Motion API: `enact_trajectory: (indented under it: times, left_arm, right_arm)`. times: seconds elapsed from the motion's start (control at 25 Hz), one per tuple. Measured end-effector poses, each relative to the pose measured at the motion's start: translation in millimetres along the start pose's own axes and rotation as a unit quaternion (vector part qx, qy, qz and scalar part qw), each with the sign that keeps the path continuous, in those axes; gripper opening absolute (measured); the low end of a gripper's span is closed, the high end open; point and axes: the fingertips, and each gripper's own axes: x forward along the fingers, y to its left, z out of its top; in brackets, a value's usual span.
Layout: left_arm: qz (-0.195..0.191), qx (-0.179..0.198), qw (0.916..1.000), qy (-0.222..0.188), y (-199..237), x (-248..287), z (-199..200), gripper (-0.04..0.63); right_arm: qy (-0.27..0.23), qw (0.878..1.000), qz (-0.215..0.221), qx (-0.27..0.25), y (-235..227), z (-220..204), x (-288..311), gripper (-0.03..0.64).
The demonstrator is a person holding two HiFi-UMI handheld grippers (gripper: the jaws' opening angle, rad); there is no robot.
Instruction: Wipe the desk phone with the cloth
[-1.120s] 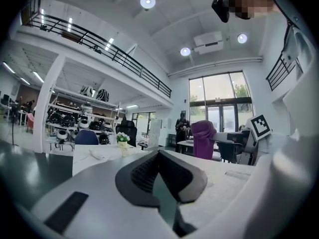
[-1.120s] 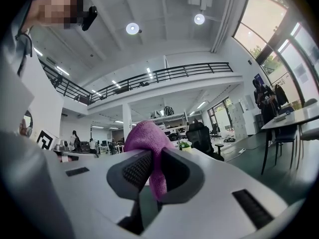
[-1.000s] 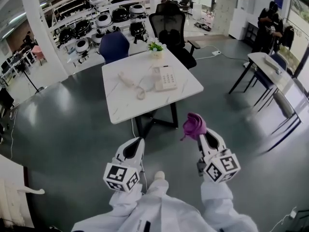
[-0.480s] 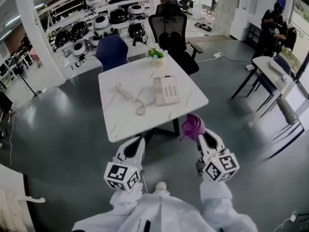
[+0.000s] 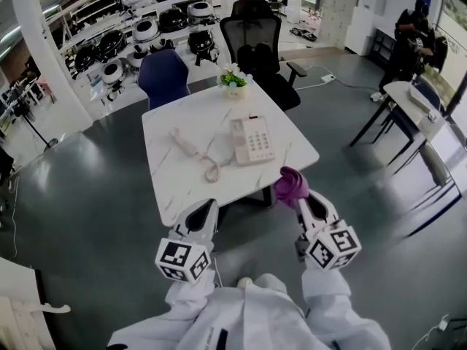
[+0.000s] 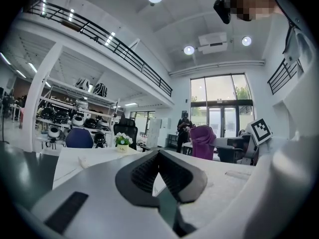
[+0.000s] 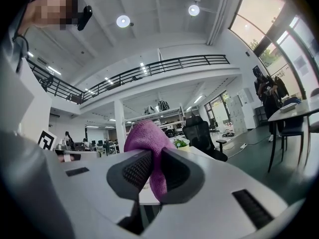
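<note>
The cream desk phone (image 5: 252, 138) sits on the white marble table (image 5: 182, 188), its handset (image 5: 184, 141) lying off the base to the left on a coiled cord. My right gripper (image 5: 301, 198) hangs just short of the table's near edge, shut on a bunched purple cloth (image 5: 290, 184); the cloth (image 7: 145, 142) bulges above the shut right gripper (image 7: 153, 166). The left gripper (image 5: 204, 211) is at the near edge too, and in its own view the left gripper (image 6: 158, 156) is shut with nothing in it. The cloth (image 6: 202, 141) shows to its right.
A small potted plant (image 5: 233, 80) stands at the table's far edge. Behind it are a black office chair (image 5: 255, 39) and a blue chair (image 5: 162, 71). Shelves of helmets (image 5: 139, 31) line the back. Another desk (image 5: 412, 100) and a standing person (image 5: 412, 28) are at right.
The table and phone have come closer and lower in the head view as the person walks up. Both grippers keep their pose, the cloth still held.
</note>
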Motion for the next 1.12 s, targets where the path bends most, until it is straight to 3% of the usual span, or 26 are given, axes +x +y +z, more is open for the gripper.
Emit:
enact_trajectory:
  times: [0.52, 1.12]
  left_arm:
    - [0.009, -0.017, 0.9996, 0.022, 25, 42, -17, -0.002]
    - [0.045, -0.059, 0.9958, 0.053, 73, 163, -33, -0.002]
  right_arm:
    - [0.024, 1.0, 0.004, 0.019, -31, -16, 53, 0.032]
    - [0.08, 0.995, 0.051, 0.041, -108, -27, 175, 0.032]
